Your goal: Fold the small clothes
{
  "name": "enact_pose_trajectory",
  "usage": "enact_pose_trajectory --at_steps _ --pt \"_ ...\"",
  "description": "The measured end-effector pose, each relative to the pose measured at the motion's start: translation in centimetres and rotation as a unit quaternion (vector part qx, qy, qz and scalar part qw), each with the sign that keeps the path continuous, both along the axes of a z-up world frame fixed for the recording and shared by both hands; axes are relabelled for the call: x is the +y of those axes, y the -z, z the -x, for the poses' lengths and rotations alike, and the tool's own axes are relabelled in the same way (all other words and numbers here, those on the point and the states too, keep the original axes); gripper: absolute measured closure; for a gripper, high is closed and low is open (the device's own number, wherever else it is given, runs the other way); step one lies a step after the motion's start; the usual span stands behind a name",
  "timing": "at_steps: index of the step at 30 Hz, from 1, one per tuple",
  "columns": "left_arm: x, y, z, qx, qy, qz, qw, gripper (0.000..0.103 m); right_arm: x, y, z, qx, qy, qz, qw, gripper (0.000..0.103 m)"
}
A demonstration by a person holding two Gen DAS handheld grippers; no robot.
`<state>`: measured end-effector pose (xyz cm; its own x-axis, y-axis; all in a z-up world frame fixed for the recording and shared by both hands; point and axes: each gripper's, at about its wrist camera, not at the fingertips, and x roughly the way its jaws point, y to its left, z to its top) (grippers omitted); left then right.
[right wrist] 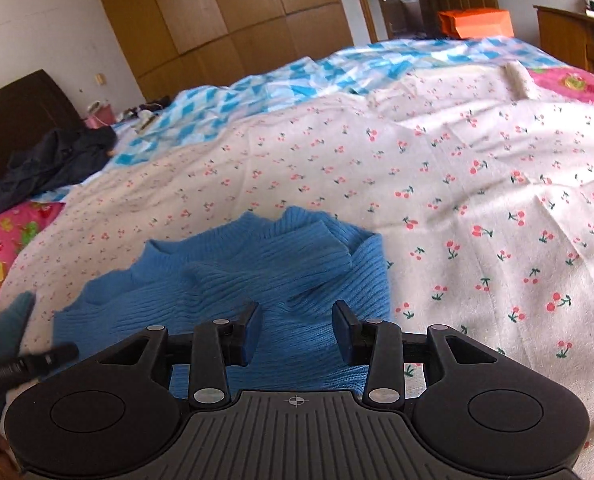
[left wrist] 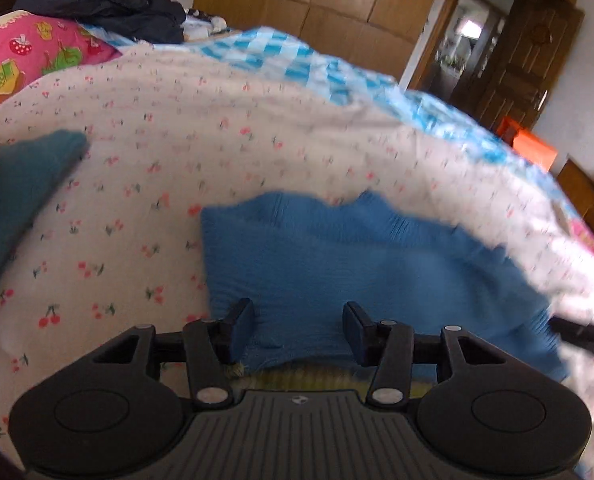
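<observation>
Knitwear of this kind, a blue ribbed sweater (right wrist: 257,276) lying partly folded on the cherry-print sheet (right wrist: 477,184), is judged light, soft and floppy. Left gripper (left wrist: 299,328) and right gripper (right wrist: 297,330) are seen open, empty, above its near hem; the folded edge at two o'clock could be pinched.

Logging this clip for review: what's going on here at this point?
A person with a gripper in each hand is folding a small blue knit sweater on a bed covered by a cherry-print sheet. The sweater lies partly folded, one sleeve laid across its body. The left gripper and right gripper both hang over its near edge with jaws open, gripping nothing. A teal garment lies off to one side.
</observation>
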<state>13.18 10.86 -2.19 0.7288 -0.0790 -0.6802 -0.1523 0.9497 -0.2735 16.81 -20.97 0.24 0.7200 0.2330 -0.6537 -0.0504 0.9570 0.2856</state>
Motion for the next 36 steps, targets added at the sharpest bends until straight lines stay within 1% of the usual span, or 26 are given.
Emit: enact_pose_trajectory --at_steps 2,3,6,9,11,13,16,21,26,29,32,36 --pt "-0.5 -0.1 0.1 -0.004 0.014 -0.028 0.9995 0.050 -0.2 0.2 -0.2 0.013 0.012 -0.005 1.000 0.065" --pt "-0.5 -0.3 0.1 -0.007 0.014 -0.030 0.9994 0.050 -0.3 0.2 -0.3 0.018 0.019 -0.011 1.000 0.065" --pt "-0.1 -0.3 0.2 -0.004 0.009 -0.017 0.9998 0.050 -0.3 -0.1 -0.2 0.017 0.032 -0.017 0.999 0.065" --pt "0.5 -0.3 0.4 -0.004 0.002 -0.001 1.0000 0.050 -0.1 -0.6 -0.1 0.013 0.028 -0.005 1.000 0.064" --pt "0.8 -0.4 0.4 -0.003 -0.001 0.004 1.0000 0.050 -0.2 -0.8 0.0 0.011 0.030 -0.003 0.999 0.060" --pt "0.9 -0.4 0.5 -0.004 -0.002 0.006 1.0000 0.050 -0.6 -0.8 -0.1 0.011 0.038 -0.008 0.999 0.059" --pt "0.7 -0.6 0.5 -0.007 -0.001 0.000 1.0000 0.050 -1.7 -0.6 -0.2 0.013 0.053 -0.030 0.998 0.059" --pt "0.2 -1.2 0.7 -0.029 -0.003 -0.021 0.9994 0.050 -3.7 0.1 -0.6 0.018 0.073 -0.076 0.994 0.059" --pt "0.3 -0.8 0.3 -0.026 -0.009 -0.022 0.9994 0.050 -5.2 1.3 -1.3 0.037 0.081 -0.151 0.984 0.057" --pt "0.3 -0.6 0.2 -0.025 -0.011 -0.022 0.9994 0.050 -5.1 1.1 -1.7 0.023 0.081 -0.171 0.982 0.057" --pt "0.0 -0.6 0.1 -0.026 -0.008 -0.033 0.9991 0.050 -5.0 0.6 -2.0 0.014 0.077 -0.191 0.978 0.057" --pt "-0.3 -0.5 -0.1 -0.027 -0.008 -0.041 0.9987 0.050 -4.4 0.7 -2.7 0.017 0.062 -0.200 0.978 0.057"
